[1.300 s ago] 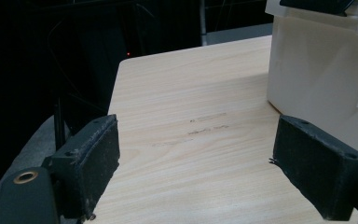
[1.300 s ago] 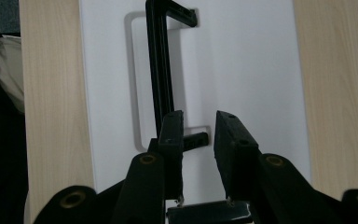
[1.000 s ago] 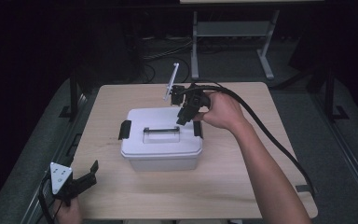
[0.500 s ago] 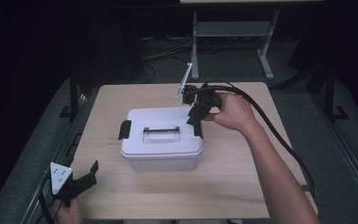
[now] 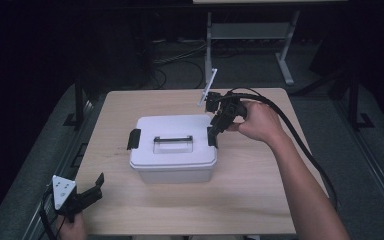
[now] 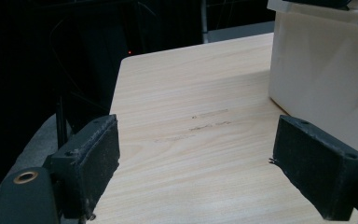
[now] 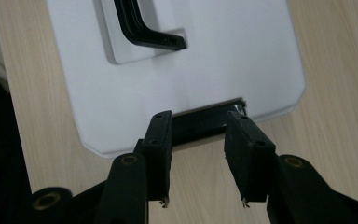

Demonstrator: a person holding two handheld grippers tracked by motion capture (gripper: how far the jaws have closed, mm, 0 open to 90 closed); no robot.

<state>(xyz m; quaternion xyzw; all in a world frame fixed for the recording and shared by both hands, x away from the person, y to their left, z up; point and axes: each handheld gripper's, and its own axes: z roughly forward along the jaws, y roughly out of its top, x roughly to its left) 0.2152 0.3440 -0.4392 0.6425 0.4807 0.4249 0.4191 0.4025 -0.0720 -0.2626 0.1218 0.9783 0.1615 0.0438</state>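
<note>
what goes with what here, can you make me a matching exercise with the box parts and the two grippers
Things
1. left gripper
2. right gripper
3. lid handle
4. left-side latch

Places or states
A. lies flat in a recess in the middle of the white lid
B. open, over bare table by the near left corner
C. black, tilted out from the lid's edge
D. jaws apart over the right-side latch

Pairs: 1-B, 2-D, 3-A, 4-C

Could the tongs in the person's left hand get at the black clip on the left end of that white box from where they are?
Probably yes. The left tongs sit open near the table's front left corner, with bare wood between them and the black clip on the white box. They would just need to move forward.
</note>
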